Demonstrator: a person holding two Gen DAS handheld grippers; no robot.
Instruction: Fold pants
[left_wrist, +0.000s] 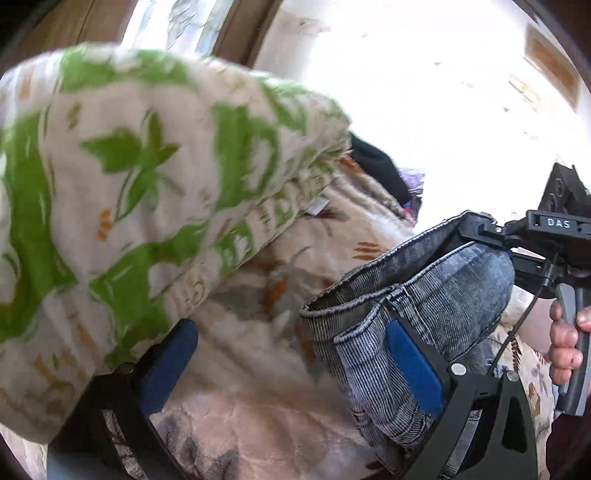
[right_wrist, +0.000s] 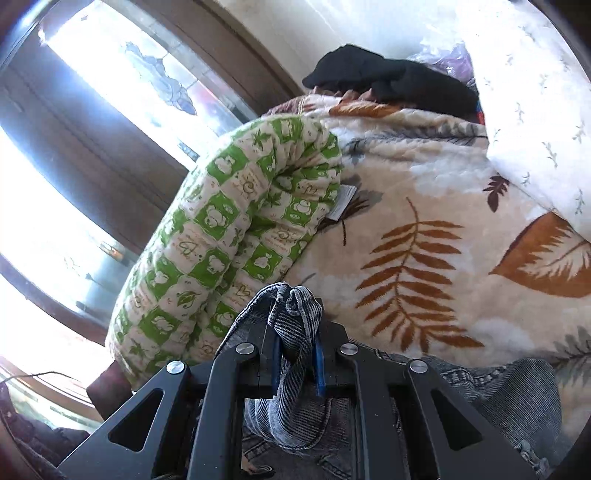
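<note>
The pants are faded blue-grey jeans (left_wrist: 417, 295). In the left wrist view they hang bunched at the right, over a leaf-print blanket. My left gripper (left_wrist: 291, 365) is open wide; its right blue pad (left_wrist: 413, 369) lies against the denim, its left pad (left_wrist: 166, 369) is free. The right gripper (left_wrist: 476, 229) shows there at the far right, clamping the jeans' edge, with a hand on its handle. In the right wrist view my right gripper (right_wrist: 297, 354) is shut on a bunched fold of the jeans (right_wrist: 295, 321); more denim (right_wrist: 509, 391) lies below.
A rolled green-and-cream quilt (right_wrist: 229, 236) lies along the window side; it fills the left (left_wrist: 122, 192) of the left wrist view. The leaf-print blanket (right_wrist: 424, 229) covers the bed. A black garment (right_wrist: 388, 77) and a white pillow (right_wrist: 535, 110) lie farther back. Windows (right_wrist: 110, 74) stand behind.
</note>
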